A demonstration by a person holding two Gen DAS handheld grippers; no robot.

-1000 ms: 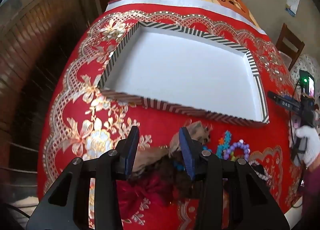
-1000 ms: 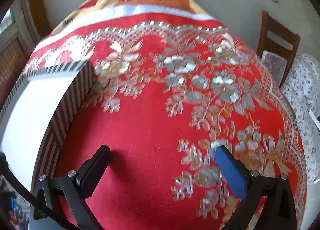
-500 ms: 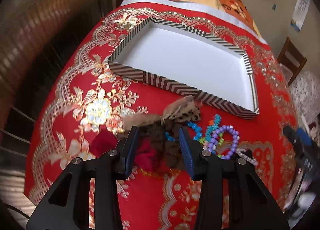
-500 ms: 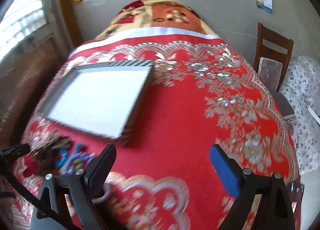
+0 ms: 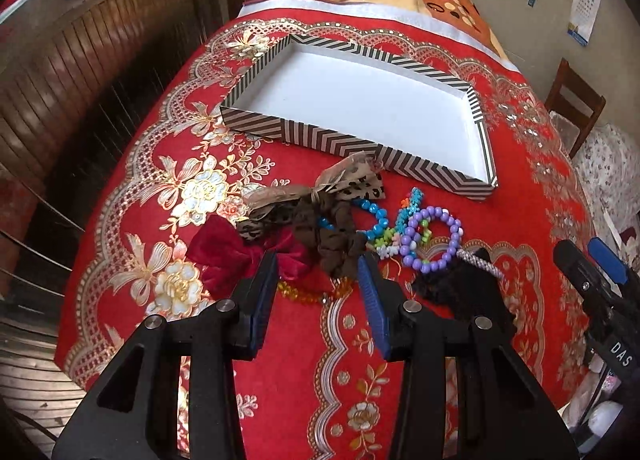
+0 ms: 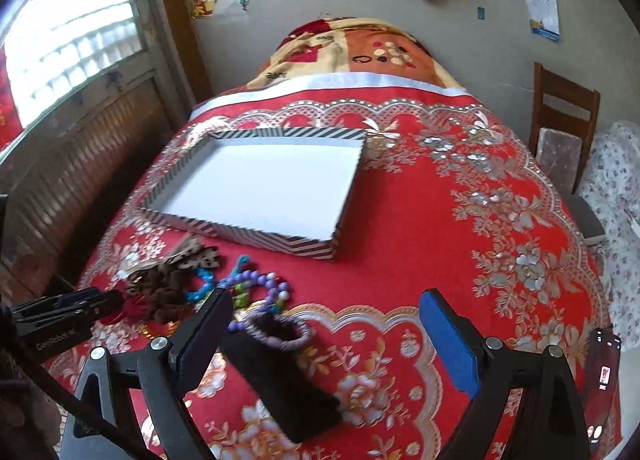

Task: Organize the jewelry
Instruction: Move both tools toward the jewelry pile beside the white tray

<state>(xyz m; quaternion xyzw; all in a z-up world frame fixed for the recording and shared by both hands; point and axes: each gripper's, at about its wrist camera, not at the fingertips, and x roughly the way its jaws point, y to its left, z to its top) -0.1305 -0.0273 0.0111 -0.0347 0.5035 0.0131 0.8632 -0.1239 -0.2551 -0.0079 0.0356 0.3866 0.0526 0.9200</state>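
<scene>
Left gripper (image 5: 318,260): tilted steeply down, jaws apart, empty, over the red bow (image 5: 240,256), near side of the tray (image 5: 352,144).
Right gripper (image 6: 324,312): angled down, jaws wide, empty, nearer than tray.

Tablecloth (image 5: 400,340): red cloth, gold and silver print with a metallic sheen. Tray (image 5: 320,138): cardboard, matt white inside, striped paper on the walls. Bracelets (image 5: 432,240): glossy plastic beads. Bow (image 5: 224,256): dark red velvet, soft nap. Left tool (image 5: 318,276): matt black plastic, blue pads, bright metal pins. Wall panelling (image 5: 100,60): varnished wood.
</scene>
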